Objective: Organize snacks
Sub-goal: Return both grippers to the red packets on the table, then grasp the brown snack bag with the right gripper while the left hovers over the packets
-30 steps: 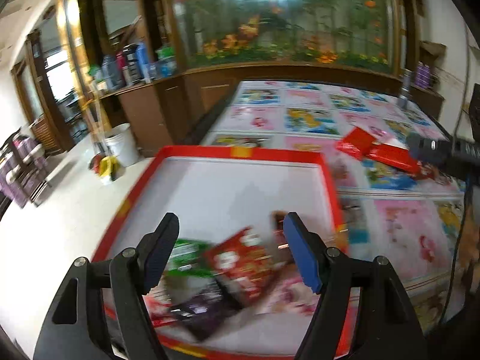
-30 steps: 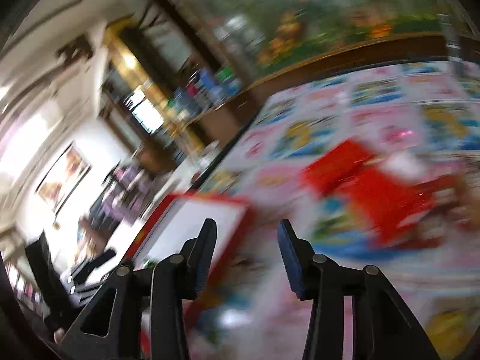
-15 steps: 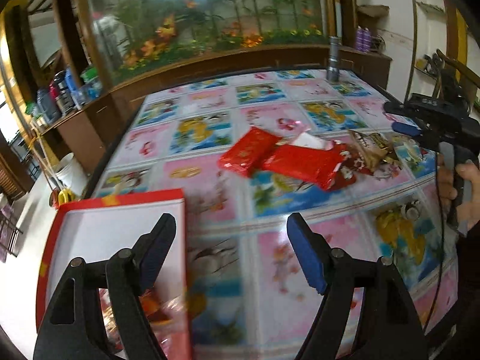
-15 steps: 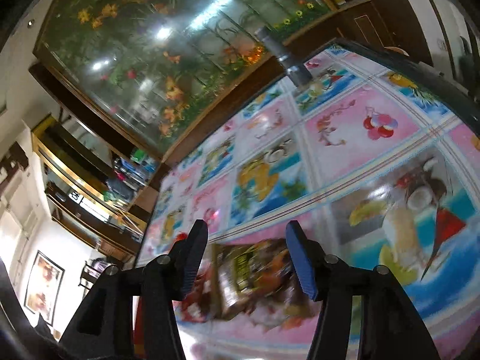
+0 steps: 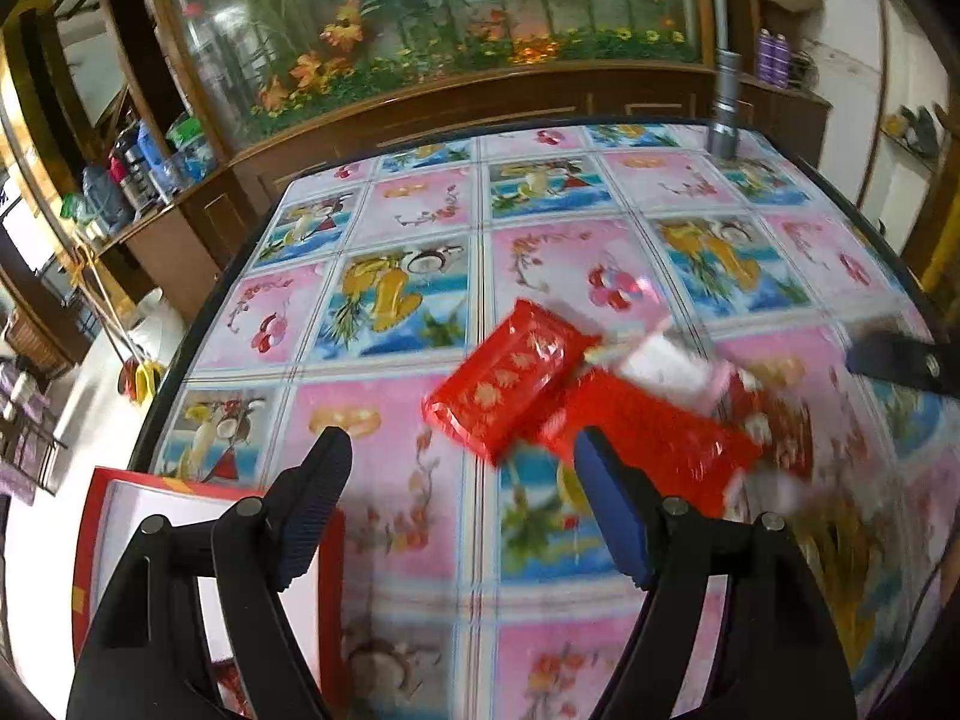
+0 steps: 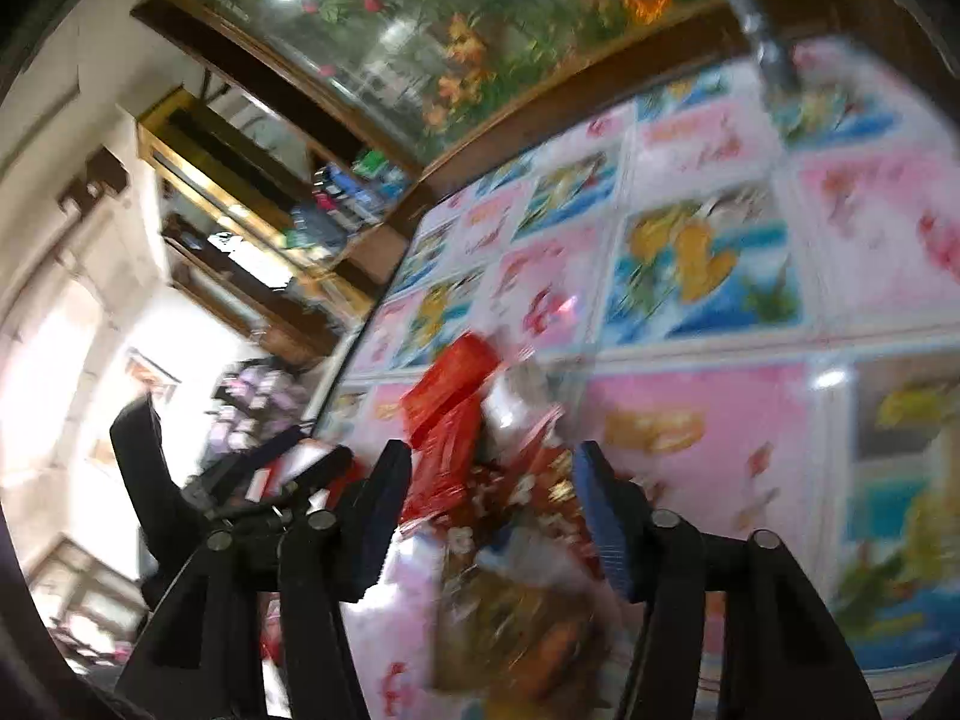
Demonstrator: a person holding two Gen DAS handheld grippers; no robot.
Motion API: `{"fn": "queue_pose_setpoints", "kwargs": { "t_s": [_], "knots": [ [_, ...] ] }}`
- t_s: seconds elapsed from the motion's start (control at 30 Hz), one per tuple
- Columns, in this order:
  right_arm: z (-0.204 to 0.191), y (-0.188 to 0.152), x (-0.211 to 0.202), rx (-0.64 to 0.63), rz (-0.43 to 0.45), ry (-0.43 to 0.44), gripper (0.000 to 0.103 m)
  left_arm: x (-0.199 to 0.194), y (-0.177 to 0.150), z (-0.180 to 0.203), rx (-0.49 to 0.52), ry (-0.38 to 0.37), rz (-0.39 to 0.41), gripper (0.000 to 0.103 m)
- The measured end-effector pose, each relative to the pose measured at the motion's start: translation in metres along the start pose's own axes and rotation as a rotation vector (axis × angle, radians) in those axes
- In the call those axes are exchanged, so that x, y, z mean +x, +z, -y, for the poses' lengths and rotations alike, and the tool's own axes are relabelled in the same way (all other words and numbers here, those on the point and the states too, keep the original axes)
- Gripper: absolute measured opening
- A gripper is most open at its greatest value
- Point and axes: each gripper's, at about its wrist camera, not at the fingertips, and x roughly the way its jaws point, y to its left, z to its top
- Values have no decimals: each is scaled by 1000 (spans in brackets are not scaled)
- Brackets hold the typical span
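Note:
A pile of snack packets lies on the patterned table: a red packet with gold print (image 5: 510, 375), a second red packet (image 5: 648, 441) and a white one (image 5: 666, 360) behind it. My left gripper (image 5: 462, 504) is open and empty, just short of the pile. The red-rimmed white tray (image 5: 90, 540) is at lower left. My right gripper (image 6: 489, 516) is open over the same pile, with red packets (image 6: 447, 420) and a brownish packet (image 6: 516, 618) between and below its jaws; the view is blurred. The other gripper (image 6: 198, 480) shows at left there.
A silver cylinder (image 5: 725, 114) stands at the table's far right corner. A wooden cabinet with a fish tank (image 5: 420, 30) runs behind the table. A shelf of bottles (image 5: 138, 168) is at far left. The right gripper's tip (image 5: 900, 357) enters from the right.
My left gripper swung from over the tray and its packets to the right, up to the red packets. My right gripper swept back left and down over the pile. Both stayed open.

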Motion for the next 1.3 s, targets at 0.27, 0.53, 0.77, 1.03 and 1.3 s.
{"fn": "queue_pose_setpoints", "kwargs": {
  "t_s": [0.27, 0.53, 0.77, 1.03, 1.3],
  "knots": [
    [25, 3, -14, 156, 75, -85, 64, 45, 27, 39, -81, -7, -72, 77],
    [20, 3, -10, 121, 62, -103, 64, 62, -4, 58, 54, 29, -70, 77],
    [17, 1, -11, 112, 61, -103, 64, 43, -33, 49, 113, -73, -113, 77],
    [-3, -5, -2, -21, -53, -114, 64, -19, -72, 18, 123, -52, -39, 76],
    [-31, -32, -10, -267, -222, -139, 72, -9, -54, 12, 167, 72, -34, 77]
  ]
}}
